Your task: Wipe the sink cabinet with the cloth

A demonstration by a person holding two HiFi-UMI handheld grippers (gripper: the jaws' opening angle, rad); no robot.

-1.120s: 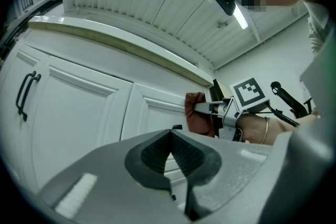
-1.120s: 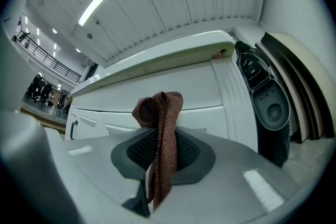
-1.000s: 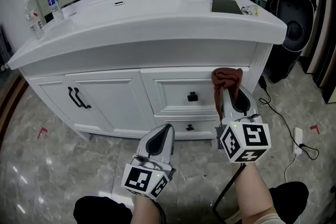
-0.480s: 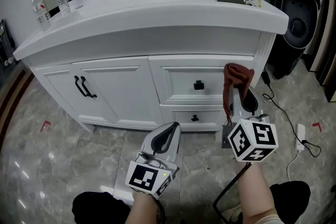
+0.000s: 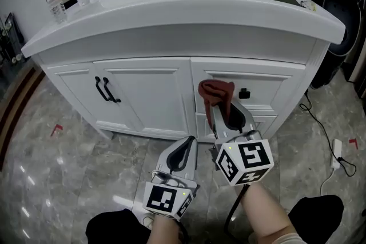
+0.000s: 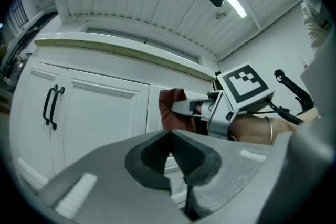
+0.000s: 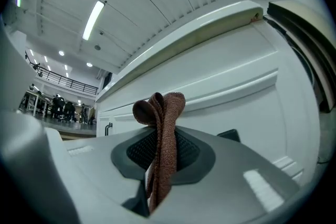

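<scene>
Right, the right gripper [image 5: 220, 110] sits at centre frame, jaws clamped on the reddish-brown cloth [image 5: 216, 91], which bunches up above the tips. The cloth is held before the white sink cabinet [image 5: 148, 94], by the left edge of the drawer with the black knob [image 5: 244, 93]; whether it touches the panel, I can't tell. Lower down, the left gripper [image 5: 183, 146] has its jaws pressed together on nothing, pointing at the cabinet.

Rust-brown cloth [image 5: 216, 91] w/ knit texture, centre frame. White sink cabinet [image 5: 143, 97], black handles [image 5: 106, 90]. Glossy grey marble floor [image 5: 51, 168], red marks at l. & r. edges. Lower centre, left gripper [image 5: 184, 141] & right gripper [image 5: 222, 111]: grey bodies, dark ribbed pads, white cubes w/ black square markers.
</scene>
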